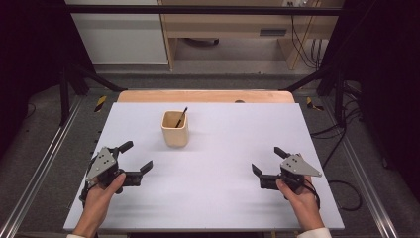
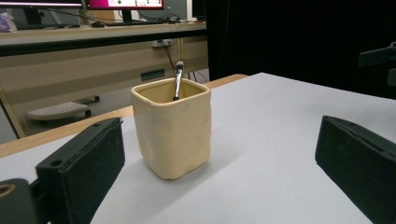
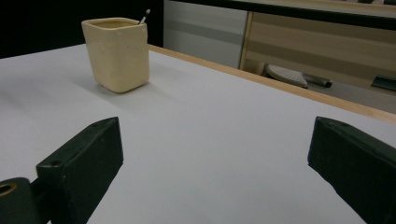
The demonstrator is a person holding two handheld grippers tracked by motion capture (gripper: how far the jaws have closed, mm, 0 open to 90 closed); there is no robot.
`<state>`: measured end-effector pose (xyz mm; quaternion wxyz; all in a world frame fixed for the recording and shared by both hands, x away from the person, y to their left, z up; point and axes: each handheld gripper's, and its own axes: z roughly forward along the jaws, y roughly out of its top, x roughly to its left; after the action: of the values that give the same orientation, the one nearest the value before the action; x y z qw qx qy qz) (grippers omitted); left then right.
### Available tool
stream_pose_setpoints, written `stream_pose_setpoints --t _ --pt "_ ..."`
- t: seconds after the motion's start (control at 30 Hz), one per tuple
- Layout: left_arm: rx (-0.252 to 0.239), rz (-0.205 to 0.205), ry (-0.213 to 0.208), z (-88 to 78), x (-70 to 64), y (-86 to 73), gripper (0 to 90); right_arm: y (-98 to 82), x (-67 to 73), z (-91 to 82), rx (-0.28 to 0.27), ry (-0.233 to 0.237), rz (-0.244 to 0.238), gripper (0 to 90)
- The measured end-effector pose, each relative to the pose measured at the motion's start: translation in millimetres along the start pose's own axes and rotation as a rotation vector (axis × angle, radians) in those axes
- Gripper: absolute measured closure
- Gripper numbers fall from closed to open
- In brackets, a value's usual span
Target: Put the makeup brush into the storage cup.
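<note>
The cup [image 1: 175, 129] nearest my fingers is a pale cream-yellow thing, squarish with rounded corners and slightly dented walls. It stands upright on the white worktop [image 1: 213, 168], towards the far side and a little left of the middle. A thin brush [image 2: 178, 79] leans inside it against the far right corner, its dark handle tilted and its tip poking just above the rim.

Cream cup [image 1: 175, 130], lilac-white table [image 1: 208, 173]

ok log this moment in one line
left gripper: open, empty | right gripper: open, empty | cup: upright, mid-table, untouched | brush: standing in cup
</note>
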<state>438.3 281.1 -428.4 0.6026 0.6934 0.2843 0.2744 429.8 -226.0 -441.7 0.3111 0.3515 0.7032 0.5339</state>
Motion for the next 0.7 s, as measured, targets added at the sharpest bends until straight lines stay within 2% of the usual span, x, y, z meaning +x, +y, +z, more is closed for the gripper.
stream_pose_setpoints --t 0.2,0.47,0.7 --pt "0.002 0.006 -0.001 -9.3 0.9 -4.4 1.3 -4.0 -5.2 -9.5 -0.006 -0.021 0.011 3.7" --pt "-0.002 0.011 -0.005 -11.9 0.5 -7.2 1.3 -9.8 -12.0 -19.2 -0.018 -0.039 0.025 3.6" --pt "-0.016 0.006 0.014 -18.2 3.8 -9.3 1.3 -14.6 -17.9 -24.0 -0.033 -0.049 0.040 3.7"
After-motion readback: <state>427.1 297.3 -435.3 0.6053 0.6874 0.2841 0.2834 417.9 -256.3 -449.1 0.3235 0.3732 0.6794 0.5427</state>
